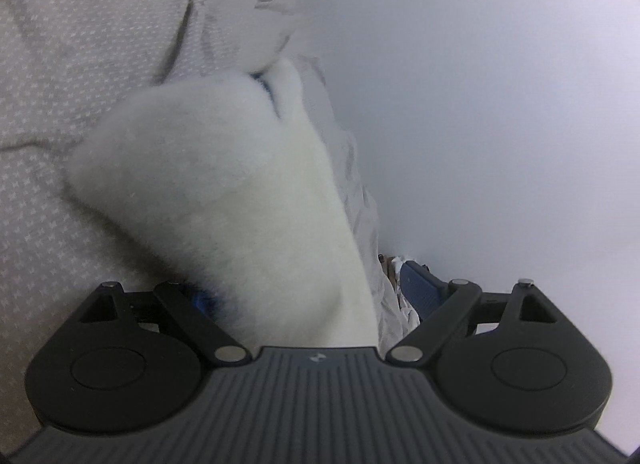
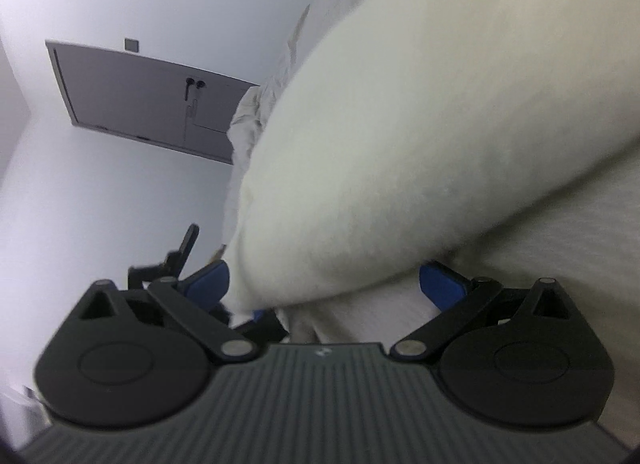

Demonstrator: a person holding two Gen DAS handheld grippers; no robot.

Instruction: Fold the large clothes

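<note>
A thick, fuzzy white fleece garment is seen, its nap soft and matt. Beneath it a thinner grey woven bedcover with a small pale printed pattern is shown, creased and dull. The left gripper and right gripper are built of matt black plastic with ribbed bodies, bright metal pivot pins and blue finger pads. The wall is smooth and matt.

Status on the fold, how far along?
Done: nothing looks folded yet. In hand: the fluffy white garment lies between the blue pads of both the left hand-held gripper and right hand-held gripper, over the patterned bedsheet. Grip unclear. Left: every fold.
</note>
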